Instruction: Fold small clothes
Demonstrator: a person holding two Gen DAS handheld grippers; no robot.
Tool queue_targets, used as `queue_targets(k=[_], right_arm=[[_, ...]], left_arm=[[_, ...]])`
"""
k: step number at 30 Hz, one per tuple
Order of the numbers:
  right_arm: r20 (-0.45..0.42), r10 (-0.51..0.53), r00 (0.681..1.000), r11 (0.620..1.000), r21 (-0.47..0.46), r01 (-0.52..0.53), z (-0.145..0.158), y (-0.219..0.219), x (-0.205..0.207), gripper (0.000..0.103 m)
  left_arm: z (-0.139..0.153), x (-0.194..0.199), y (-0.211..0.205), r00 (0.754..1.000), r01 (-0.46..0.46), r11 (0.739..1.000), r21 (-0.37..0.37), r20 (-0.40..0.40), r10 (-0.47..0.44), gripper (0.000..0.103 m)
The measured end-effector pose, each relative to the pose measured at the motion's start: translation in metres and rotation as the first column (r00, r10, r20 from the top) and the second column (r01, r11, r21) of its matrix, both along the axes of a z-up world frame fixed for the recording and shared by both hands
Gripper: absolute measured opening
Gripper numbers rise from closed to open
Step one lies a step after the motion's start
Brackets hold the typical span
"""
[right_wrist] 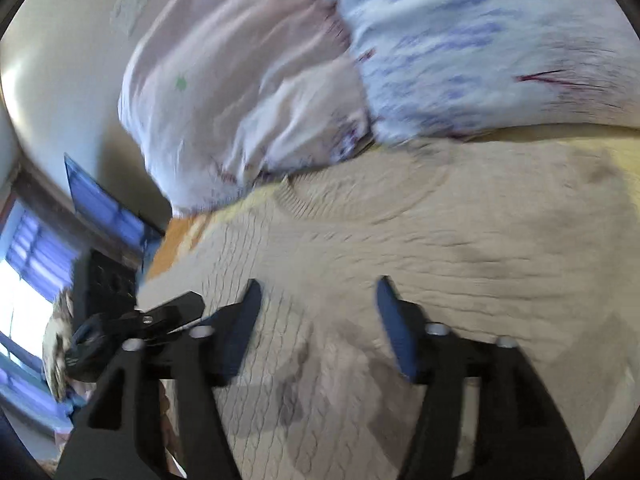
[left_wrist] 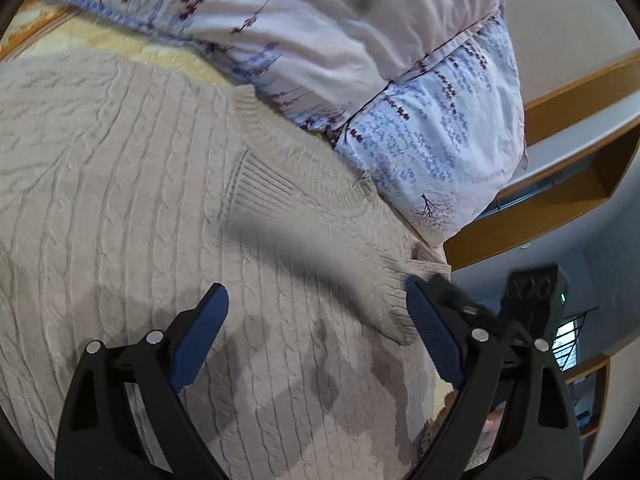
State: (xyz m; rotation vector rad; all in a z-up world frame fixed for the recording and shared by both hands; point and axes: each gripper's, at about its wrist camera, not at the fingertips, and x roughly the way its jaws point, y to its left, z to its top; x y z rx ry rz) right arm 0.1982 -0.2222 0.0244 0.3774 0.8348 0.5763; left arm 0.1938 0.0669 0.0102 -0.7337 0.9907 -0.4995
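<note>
A beige cable-knit sweater (left_wrist: 120, 208) lies spread on the bed and fills most of the left wrist view; its ribbed neckline (left_wrist: 280, 140) points toward the pillows. My left gripper (left_wrist: 316, 304) is open and empty, hovering just above the knit, its right finger by the sweater's right edge. In the blurred right wrist view the same sweater (right_wrist: 440, 248) lies below my right gripper (right_wrist: 318, 300), which is open and empty over the cloth. The other gripper's black body (left_wrist: 536, 296) shows at the right of the left wrist view.
Floral white and blue pillows and a quilt (left_wrist: 440, 128) lie just beyond the sweater, also in the right wrist view (right_wrist: 460, 52). A yellow bedsheet (left_wrist: 120, 44) lies beneath. Wooden shelving (left_wrist: 560, 184) stands right; a window (right_wrist: 24, 272) and dark gear (right_wrist: 108, 280) are left.
</note>
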Motion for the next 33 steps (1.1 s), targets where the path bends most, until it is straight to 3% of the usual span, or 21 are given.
queue_targets(k=[5, 9, 13, 18, 24, 26, 28, 30, 33], right_arm=[[-0.008, -0.202, 0.979, 0.976, 0.088, 0.201, 0.009, -0.079, -0.034, 0.064], [-0.173, -0.347, 0.922, 0.897, 0.226, 0.380, -0.015, -0.142, -0.051, 0.063], [-0.296, -0.379, 0.877, 0.848, 0.269, 0.457, -0.041, -0.174, -0.053, 0.063], [-0.340, -0.362, 0.868, 0.834, 0.298, 0.465, -0.061, -0.177, -0.043, 0.062], [-0.342, -0.368, 0.865, 0.811, 0.337, 0.478, -0.069, -0.180, -0.038, 0.049], [-0.340, -0.380, 0.860, 0.799, 0.349, 0.490, -0.070, -0.181, -0.037, 0.041], [-0.339, -0.388, 0.857, 0.785, 0.365, 0.500, -0.072, -0.184, -0.037, 0.024], [-0.329, -0.394, 0.858, 0.774, 0.385, 0.503, -0.072, -0.185, -0.038, 0.013], [-0.290, -0.413, 0.863, 0.761, 0.411, 0.502, -0.066, -0.185, -0.043, 0.012]], left_arm=[[-0.006, 0.010, 0.003, 0.998, -0.048, 0.998, -0.046, -0.053, 0.045, 0.079], [-0.017, 0.021, 0.012, 0.988, -0.108, 0.993, -0.055, -0.116, 0.101, 0.073], [-0.018, 0.029, 0.018, 0.986, -0.129, 0.990, -0.058, -0.117, 0.121, 0.066], [-0.016, 0.040, 0.018, 0.983, -0.143, 0.990, -0.003, -0.121, 0.141, 0.056], [-0.016, 0.054, 0.011, 0.987, -0.110, 0.994, 0.026, -0.113, 0.113, 0.033], [-0.016, 0.060, 0.002, 0.989, -0.086, 0.995, 0.042, -0.116, 0.090, 0.020], [-0.017, 0.066, -0.005, 0.992, -0.061, 0.997, 0.052, -0.110, 0.067, 0.008], [-0.013, 0.071, -0.010, 0.995, -0.057, 0.995, 0.080, -0.083, 0.063, 0.008], [0.004, 0.073, -0.005, 0.997, -0.077, 0.994, 0.082, -0.015, 0.078, 0.007]])
